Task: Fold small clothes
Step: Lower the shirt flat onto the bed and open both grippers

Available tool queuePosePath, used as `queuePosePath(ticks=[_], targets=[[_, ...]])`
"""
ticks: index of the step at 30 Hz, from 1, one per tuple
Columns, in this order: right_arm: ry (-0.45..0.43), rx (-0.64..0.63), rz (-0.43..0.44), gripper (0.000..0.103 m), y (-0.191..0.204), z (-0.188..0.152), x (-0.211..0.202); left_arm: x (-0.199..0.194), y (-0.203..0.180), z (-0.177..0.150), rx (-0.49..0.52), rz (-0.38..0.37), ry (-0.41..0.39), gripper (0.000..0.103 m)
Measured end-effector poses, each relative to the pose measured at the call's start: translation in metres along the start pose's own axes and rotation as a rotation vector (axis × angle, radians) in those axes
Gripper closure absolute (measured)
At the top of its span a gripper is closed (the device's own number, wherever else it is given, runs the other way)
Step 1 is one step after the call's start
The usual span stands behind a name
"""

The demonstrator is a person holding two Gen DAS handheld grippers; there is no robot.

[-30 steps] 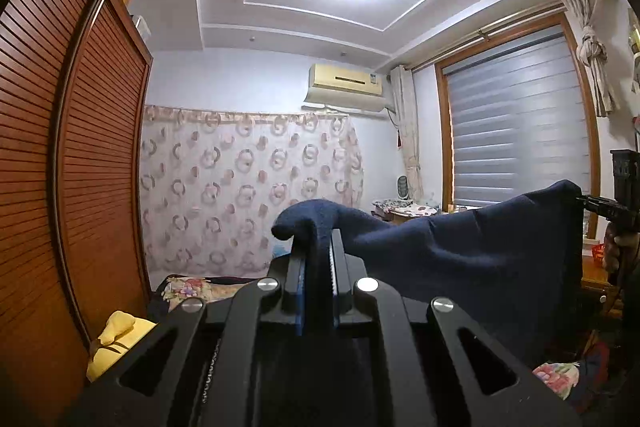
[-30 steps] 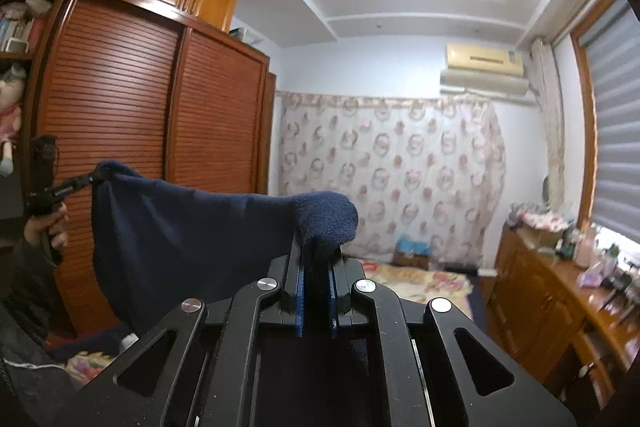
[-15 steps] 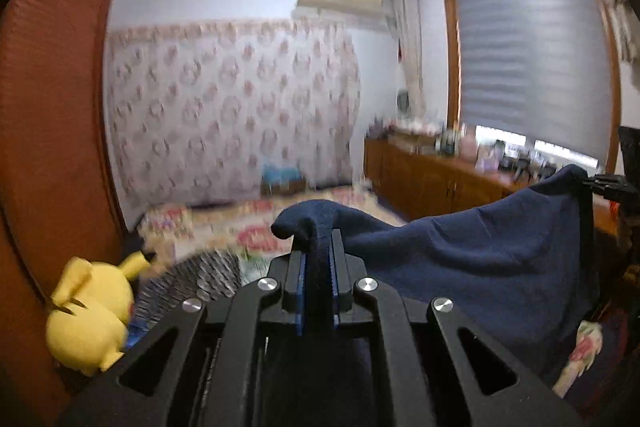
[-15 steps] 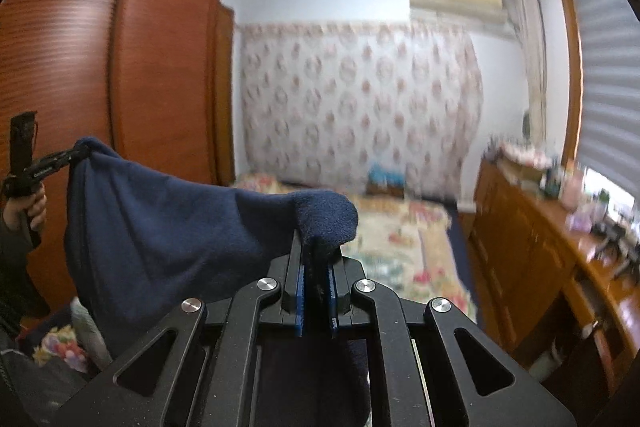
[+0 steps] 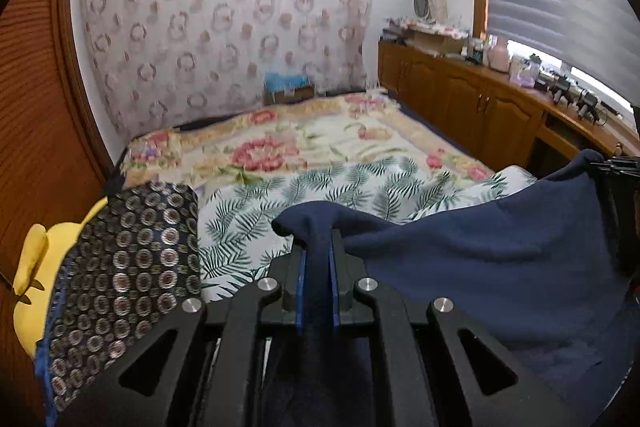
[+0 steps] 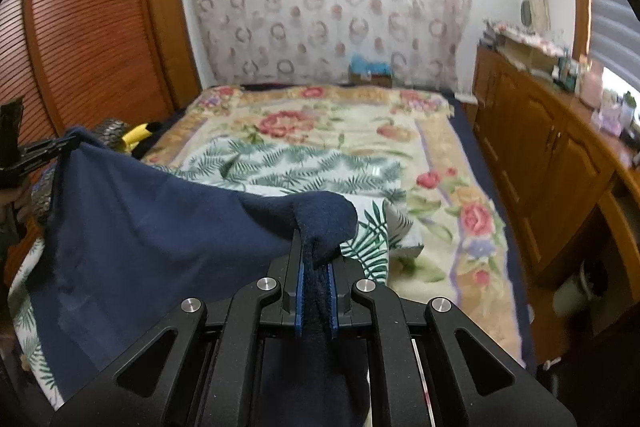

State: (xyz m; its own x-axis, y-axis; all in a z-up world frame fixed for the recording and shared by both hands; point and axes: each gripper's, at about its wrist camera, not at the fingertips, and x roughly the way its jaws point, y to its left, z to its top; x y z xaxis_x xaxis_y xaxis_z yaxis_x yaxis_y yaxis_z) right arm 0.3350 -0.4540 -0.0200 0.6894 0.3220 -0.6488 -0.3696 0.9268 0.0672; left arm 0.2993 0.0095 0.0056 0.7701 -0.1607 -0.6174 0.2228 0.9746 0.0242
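Pinching one corner each, our left tongs (image 5: 316, 279) and right tongs (image 6: 316, 287) are pressed together on the navy garment (image 5: 500, 267), a bunch of its cloth poking out above each pair of blue pads. Between the two grips the garment hangs as a slack sheet in the air, its upper edge sagging a little in the middle, just above the near end of the bed (image 6: 452, 267).

Under the garment lies a palm-print cloth (image 5: 320, 187), rumpled and partly bunched, and past that the floral blanket (image 6: 340, 131) covers the far part of the bed. To the left of the bed sit a dark patterned fabric (image 5: 128, 267) and a yellow plush toy (image 5: 32, 267) against the wooden wardrobe (image 6: 92, 27); to the right of the bed runs a wooden cabinet (image 6: 540, 131) with small items on top.

We judge the next step to be laying the garment flat. The risk is that it lands on the rumpled palm-print cloth, so creases carry into the fold. If our two pairs of tongs come down unevenly or too close together, the sagging middle could double under itself. Thick cloth bunched between pads may also slip out of one grip.
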Motion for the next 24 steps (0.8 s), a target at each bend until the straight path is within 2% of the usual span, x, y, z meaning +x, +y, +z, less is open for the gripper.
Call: queuePosePath(ticks=[9,12,13,17,20,22,24], targets=[[0.066,0.000,-0.017,0.096,-0.008,-0.001,0.042,0.039,0.003,-0.001,-0.019,0.000,0.087,0.093],[0.085,0.000,-0.032,0.096,-0.009,-0.003,0.049,0.046,0.004,-0.002,-0.026,-0.017,0.124,0.086],[0.090,0.000,-0.041,0.095,-0.009,-0.004,0.051,0.045,0.005,-0.002,-0.026,-0.019,0.126,0.081],[0.094,0.003,-0.087,0.080,-0.009,-0.004,0.050,0.030,0.002,-0.007,-0.019,-0.046,0.116,0.061],[0.079,0.001,-0.110,0.071,-0.006,-0.004,0.040,0.008,-0.004,-0.017,-0.013,-0.066,0.102,0.051],[0.065,0.001,-0.121,0.064,-0.003,-0.005,0.028,-0.007,-0.008,-0.025,-0.008,-0.074,0.098,0.049],[0.052,0.005,-0.124,0.063,0.001,-0.008,0.015,-0.018,-0.008,-0.032,-0.013,-0.081,0.095,0.049]])
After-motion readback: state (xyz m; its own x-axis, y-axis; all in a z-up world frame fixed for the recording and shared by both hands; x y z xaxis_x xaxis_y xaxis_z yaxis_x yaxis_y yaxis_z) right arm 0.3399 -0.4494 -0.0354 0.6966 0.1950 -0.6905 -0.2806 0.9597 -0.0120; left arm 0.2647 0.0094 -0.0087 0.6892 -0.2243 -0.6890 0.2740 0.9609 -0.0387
